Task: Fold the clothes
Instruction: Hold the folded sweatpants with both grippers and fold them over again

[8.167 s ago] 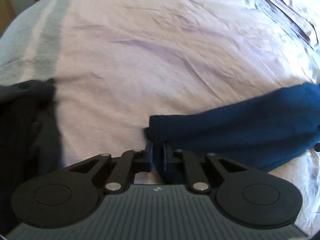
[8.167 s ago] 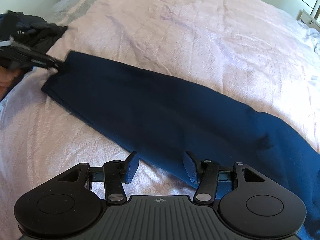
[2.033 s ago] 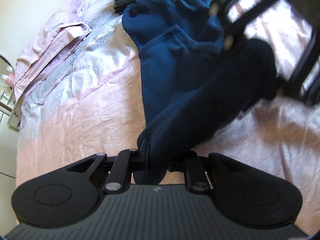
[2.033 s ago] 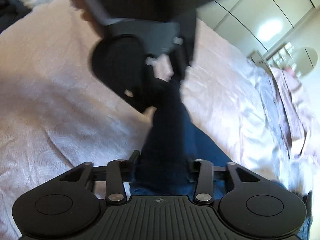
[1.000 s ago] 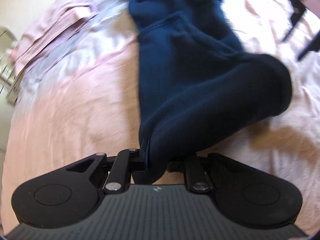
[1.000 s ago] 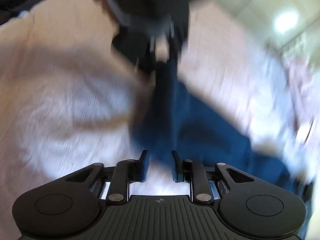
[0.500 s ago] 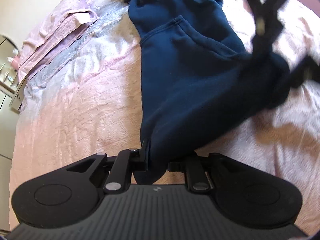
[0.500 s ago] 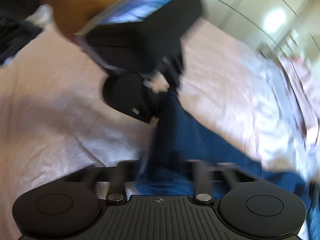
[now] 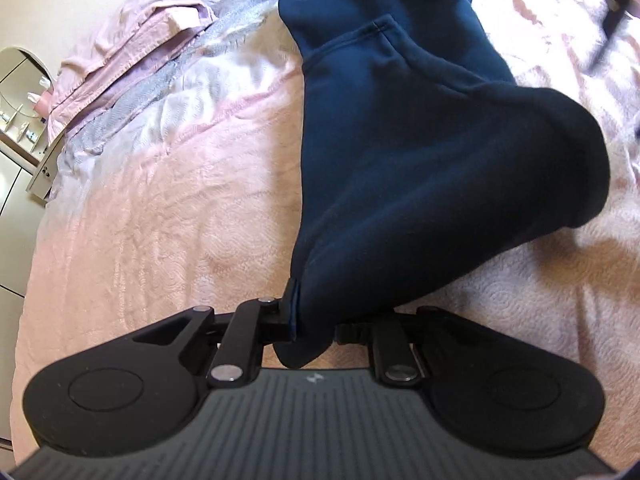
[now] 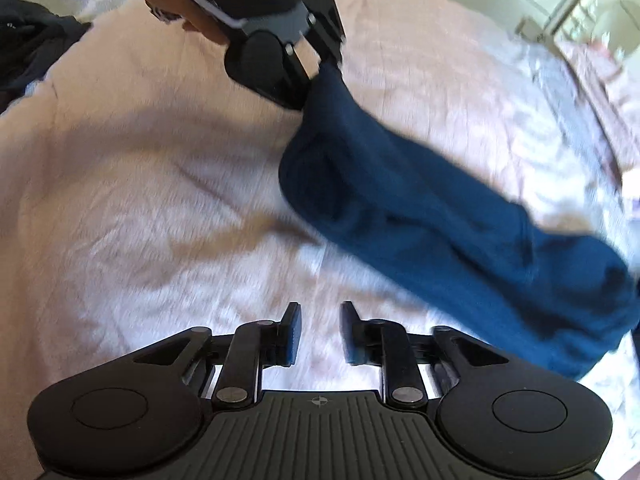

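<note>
A navy blue sweatshirt garment [image 9: 400, 140] lies on the pink bedspread [image 9: 160, 220], folded over into a thick roll at its near end. My left gripper [image 9: 310, 320] is shut on the garment's end and holds it a little above the bed. It also shows in the right wrist view [image 10: 326, 66], gripping the lifted end of the garment [image 10: 420, 216]. My right gripper [image 10: 320, 332] is open and empty above bare bedspread [image 10: 140, 208], apart from the garment.
Pink and grey pillows [image 9: 132, 40] lie along the far left of the bed. A dark pile of clothes [image 10: 28, 44] sits at the far left in the right wrist view. A mirror and a cabinet [image 9: 20, 92] stand beyond the bed's edge.
My right gripper has let go of the garment, opened and drawn back over bare bedspread. My left gripper still holds the garment's end, now lifted.
</note>
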`<act>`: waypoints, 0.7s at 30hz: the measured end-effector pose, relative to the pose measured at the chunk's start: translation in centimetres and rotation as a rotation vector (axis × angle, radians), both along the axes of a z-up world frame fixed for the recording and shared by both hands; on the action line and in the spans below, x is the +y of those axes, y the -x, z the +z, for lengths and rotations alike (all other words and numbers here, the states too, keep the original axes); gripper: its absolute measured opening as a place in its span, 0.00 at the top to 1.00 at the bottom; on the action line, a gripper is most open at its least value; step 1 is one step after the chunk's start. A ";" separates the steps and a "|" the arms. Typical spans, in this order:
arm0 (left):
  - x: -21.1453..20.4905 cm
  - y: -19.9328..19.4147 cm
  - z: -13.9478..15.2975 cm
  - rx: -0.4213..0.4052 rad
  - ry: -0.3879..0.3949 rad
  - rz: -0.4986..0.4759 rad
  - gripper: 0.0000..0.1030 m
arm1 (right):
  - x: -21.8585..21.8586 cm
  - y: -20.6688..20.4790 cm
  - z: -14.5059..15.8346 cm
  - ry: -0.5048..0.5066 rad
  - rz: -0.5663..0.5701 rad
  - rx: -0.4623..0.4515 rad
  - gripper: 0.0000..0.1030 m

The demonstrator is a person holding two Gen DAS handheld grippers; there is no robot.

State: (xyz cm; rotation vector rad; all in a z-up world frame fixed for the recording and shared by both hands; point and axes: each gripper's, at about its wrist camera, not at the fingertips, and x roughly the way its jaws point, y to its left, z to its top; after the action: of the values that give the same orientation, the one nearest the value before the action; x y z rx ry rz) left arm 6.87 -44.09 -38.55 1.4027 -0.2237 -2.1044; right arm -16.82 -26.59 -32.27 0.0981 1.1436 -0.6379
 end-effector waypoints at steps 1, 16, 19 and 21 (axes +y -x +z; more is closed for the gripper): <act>0.3 0.0 0.1 -0.006 0.001 -0.021 0.87 | 0.0 -0.4 0.1 0.037 0.023 -0.006 0.46; 0.0 -0.3 1.6 0.076 -0.050 0.049 0.87 | -1.9 -3.4 -6.7 0.437 0.389 0.126 0.23; 0.1 -0.1 1.9 0.066 -0.042 0.043 0.87 | -2.8 -1.4 -5.5 0.423 0.333 0.097 0.43; 0.1 0.0 2.1 0.058 -0.036 0.038 0.87 | -2.7 -0.8 -4.8 0.426 0.328 0.079 0.57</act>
State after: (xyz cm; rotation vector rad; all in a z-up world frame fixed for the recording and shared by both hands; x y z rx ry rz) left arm 6.90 -43.95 -36.43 1.3546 -0.1356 -2.1243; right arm -15.97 -29.31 -37.02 -0.4729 1.0465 -0.5807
